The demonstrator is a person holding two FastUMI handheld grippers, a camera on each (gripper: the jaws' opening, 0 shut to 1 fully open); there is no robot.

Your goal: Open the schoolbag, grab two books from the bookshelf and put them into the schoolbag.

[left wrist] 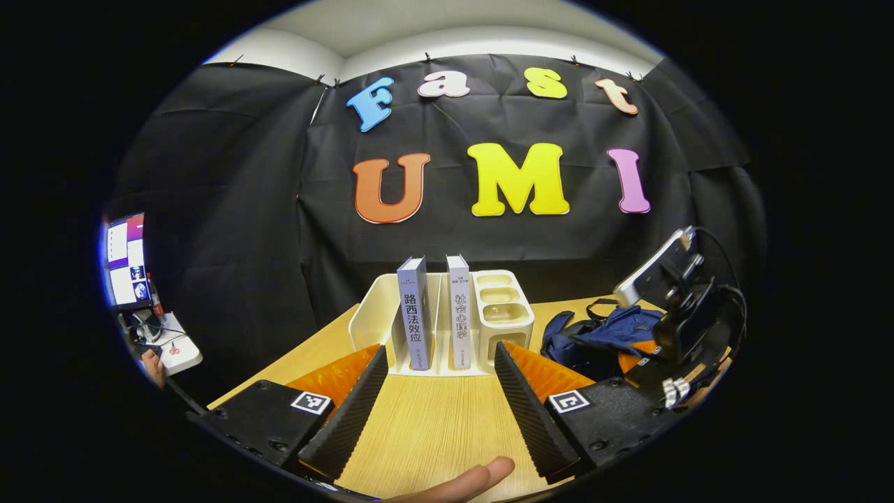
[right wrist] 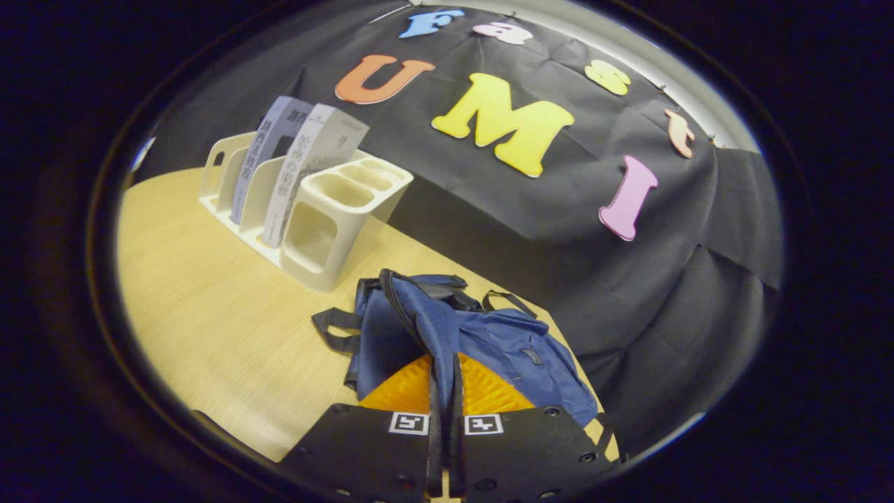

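Schoolbag [right wrist: 482, 342] lies slumped near the bench's [right wrist: 209, 314] back right corner, beside the bookshelf [right wrist: 328, 230]. Right gripper [right wrist: 444, 363] fingers are closed at its fabric, possibly pinching it; left gripper [left wrist: 440, 356] fingers gape toward the books [left wrist: 415, 314]. Lift the flap slowly, wide.

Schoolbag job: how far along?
Early. Both books stand in the white bookshelf, none packed. In hand: right gripper is shut at the blue schoolbag, apparently working on opening it; I can't tell if the bag is open. Left gripper is open, empty, facing the books. Left: fetch and pack both.
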